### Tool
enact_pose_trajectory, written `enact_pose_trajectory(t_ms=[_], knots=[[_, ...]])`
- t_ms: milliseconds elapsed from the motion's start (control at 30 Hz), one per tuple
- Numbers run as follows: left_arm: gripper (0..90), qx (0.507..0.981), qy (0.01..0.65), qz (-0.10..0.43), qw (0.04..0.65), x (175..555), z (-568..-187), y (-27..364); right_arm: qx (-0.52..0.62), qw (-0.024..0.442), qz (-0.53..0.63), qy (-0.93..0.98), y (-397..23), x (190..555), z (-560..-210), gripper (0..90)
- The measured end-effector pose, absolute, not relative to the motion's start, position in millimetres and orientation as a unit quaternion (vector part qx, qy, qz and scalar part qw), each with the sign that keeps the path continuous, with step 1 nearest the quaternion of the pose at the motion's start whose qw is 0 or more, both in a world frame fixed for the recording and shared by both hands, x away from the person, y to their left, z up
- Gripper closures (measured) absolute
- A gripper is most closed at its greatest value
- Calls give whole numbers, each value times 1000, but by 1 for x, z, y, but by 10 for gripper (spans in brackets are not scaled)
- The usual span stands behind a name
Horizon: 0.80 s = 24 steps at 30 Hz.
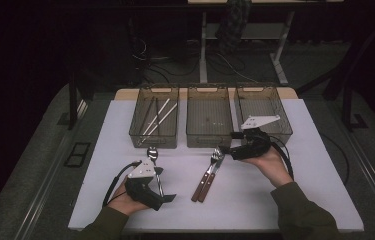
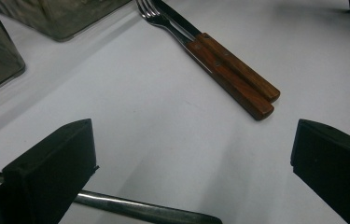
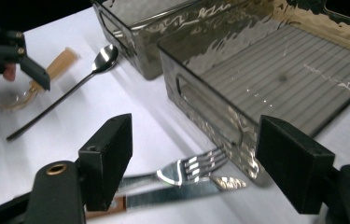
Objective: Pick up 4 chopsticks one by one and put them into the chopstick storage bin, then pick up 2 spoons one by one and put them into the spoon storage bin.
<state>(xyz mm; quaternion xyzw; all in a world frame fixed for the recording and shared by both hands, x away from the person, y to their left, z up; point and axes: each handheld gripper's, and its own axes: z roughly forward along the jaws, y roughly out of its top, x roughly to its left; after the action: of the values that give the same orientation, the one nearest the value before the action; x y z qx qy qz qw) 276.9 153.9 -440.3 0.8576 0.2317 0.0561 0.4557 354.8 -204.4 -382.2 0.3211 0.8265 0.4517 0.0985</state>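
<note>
The right gripper [image 1: 227, 142] is being held level at frame centre, jaws wide and empty, over the fork [image 1: 210, 171] and knife [image 1: 200, 186]. The left gripper [image 1: 167, 185], lower left, is being held open beside the spoon [image 1: 155, 167].

The high view looks forward and down over the white table [image 1: 285, 200] from the person's side. Both gripper views ride low and close, sharing the fork [image 2: 151, 14] and the knife [image 3: 196, 189], apparently lying side by side.
</note>
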Motion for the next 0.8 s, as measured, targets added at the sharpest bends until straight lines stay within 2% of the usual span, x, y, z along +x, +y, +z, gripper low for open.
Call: enact_pose_trajectory(t_ms=[400,800], knots=[[0,856,237,58,455,278,-441,155,323,97,474,814,-238,320,-403,182],[0,859,242,65,447,278,-441,154,342,115,462,810,-270,287,-431,166]])
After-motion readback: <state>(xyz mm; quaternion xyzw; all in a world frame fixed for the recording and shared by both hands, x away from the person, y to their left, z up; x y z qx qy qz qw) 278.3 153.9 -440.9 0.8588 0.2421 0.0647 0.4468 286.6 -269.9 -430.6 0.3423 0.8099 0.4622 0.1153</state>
